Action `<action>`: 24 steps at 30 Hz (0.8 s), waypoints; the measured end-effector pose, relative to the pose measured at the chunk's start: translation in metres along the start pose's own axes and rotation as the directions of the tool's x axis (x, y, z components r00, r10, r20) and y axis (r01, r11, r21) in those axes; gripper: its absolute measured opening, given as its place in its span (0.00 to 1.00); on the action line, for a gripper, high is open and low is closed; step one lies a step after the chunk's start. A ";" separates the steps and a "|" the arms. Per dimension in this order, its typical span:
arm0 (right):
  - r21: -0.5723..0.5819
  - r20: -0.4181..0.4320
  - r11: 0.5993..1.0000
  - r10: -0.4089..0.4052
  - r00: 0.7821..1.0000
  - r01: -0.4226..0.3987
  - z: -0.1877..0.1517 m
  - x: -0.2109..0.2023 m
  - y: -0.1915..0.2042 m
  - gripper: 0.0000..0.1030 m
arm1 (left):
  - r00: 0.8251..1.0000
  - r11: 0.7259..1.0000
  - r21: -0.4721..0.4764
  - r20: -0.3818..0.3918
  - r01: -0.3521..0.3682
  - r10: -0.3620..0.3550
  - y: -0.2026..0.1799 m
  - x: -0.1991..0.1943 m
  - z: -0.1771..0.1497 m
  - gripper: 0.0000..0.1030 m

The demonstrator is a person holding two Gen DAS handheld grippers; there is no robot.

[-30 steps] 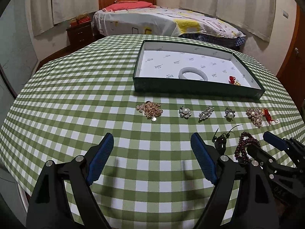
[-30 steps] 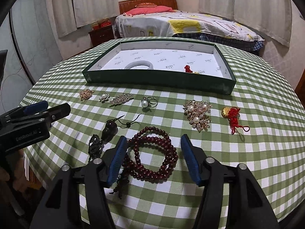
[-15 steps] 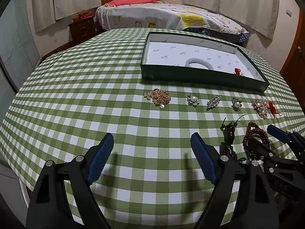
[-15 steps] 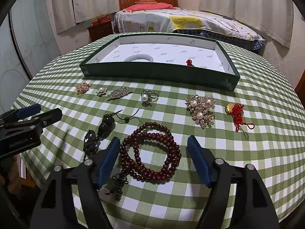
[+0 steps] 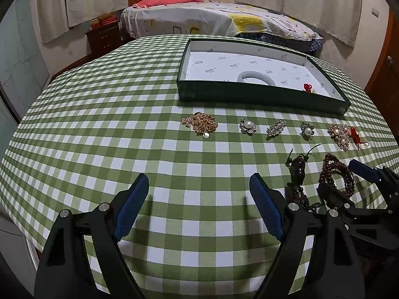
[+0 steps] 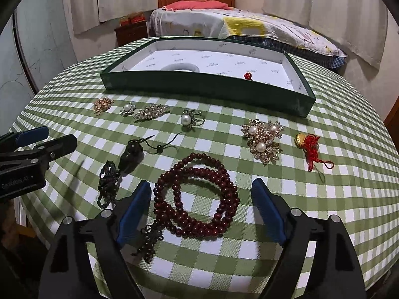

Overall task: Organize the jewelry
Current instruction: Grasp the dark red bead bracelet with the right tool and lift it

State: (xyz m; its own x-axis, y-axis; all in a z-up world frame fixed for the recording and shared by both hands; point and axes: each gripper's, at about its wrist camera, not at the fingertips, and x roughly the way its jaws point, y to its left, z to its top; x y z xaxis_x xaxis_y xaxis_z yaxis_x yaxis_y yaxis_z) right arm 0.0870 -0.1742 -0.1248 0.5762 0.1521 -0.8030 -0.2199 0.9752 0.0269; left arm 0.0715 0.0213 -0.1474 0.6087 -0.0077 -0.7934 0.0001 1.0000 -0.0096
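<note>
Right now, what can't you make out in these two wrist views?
- White ring-shaped bangle in the green-walled tray: right wrist view, near half hidden by the tray's front wall.
- Small red knotted charm in the tray: both views, too small to identify.
- Dark red bead bracelet: left wrist view, partly covered by the right hand-held gripper.
- Dark pendant's knotted cord: left wrist view, lower end behind the left hand-held gripper's finger.

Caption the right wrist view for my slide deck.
Right gripper, jaws opening, straddles dark red bead bracelet before the green tray.

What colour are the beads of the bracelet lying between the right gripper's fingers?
Dark red-brown; the beaded bracelet shows best in the right wrist view.
</note>
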 end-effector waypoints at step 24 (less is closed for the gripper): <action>0.089 0.029 0.996 0.022 0.999 -0.025 -0.003 -0.020 -0.045 0.15 | 0.996 0.992 0.086 -0.018 0.087 -0.086 -0.046 0.002 0.005 0.73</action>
State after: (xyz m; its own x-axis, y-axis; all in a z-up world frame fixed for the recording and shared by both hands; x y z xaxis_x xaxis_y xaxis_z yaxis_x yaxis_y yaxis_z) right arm 0.0832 -0.2212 -0.1114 0.5939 0.1785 -0.7845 -0.1629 0.9816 0.1000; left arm 0.0766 -0.0252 -0.1461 0.5922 -0.0938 -0.8003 0.1212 0.9923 -0.0266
